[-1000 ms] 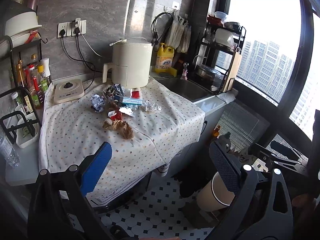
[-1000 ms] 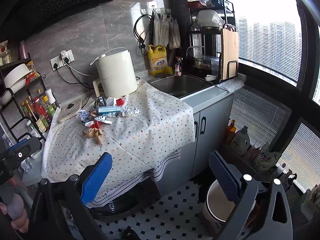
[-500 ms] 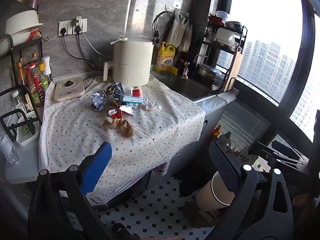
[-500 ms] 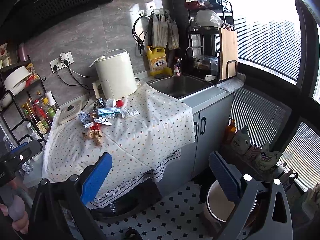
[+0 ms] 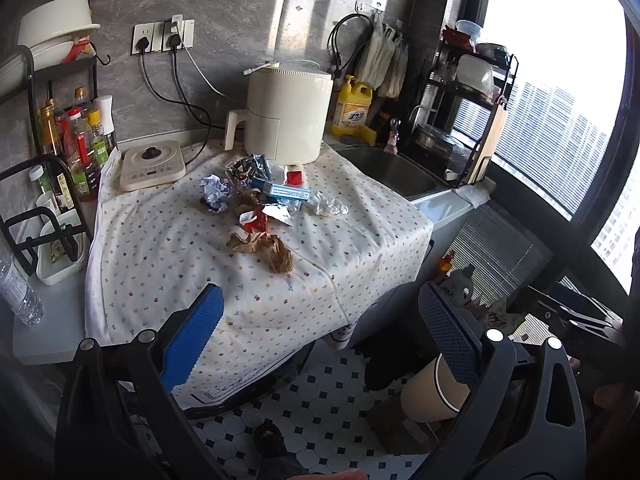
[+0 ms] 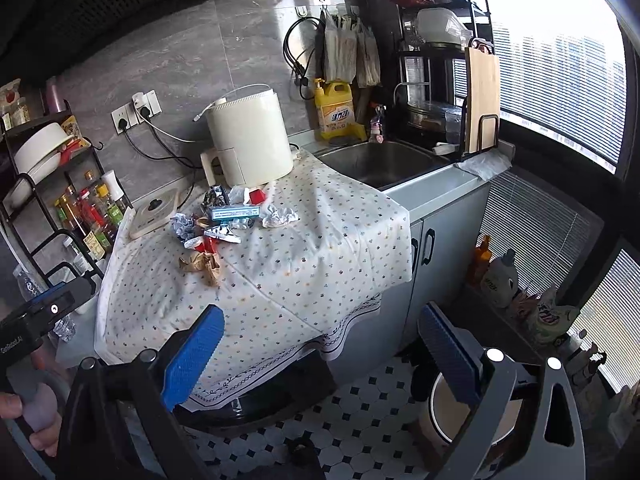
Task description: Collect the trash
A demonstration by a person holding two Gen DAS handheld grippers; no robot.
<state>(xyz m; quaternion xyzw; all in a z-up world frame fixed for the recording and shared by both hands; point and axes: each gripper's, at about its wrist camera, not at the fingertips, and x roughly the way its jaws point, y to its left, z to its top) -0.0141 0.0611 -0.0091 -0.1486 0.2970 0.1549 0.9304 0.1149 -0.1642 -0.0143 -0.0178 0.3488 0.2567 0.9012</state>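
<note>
A pile of trash lies on the dotted tablecloth: crumpled brown paper, a blue-white box, red wrappers, foil and white crumpled paper. A beige waste bin stands on the tiled floor at the lower right. My left gripper is open and empty, well short of the pile. My right gripper is open and empty too, in front of the table's edge.
A cream air fryer stands behind the pile, an induction hob to its left. A bottle rack is at the far left, a sink and dish rack at the right. A person's hand holds the left gripper's handle.
Both views have shifted slightly; the table and the pile sit a little nearer. Both grippers stay open and empty.
</note>
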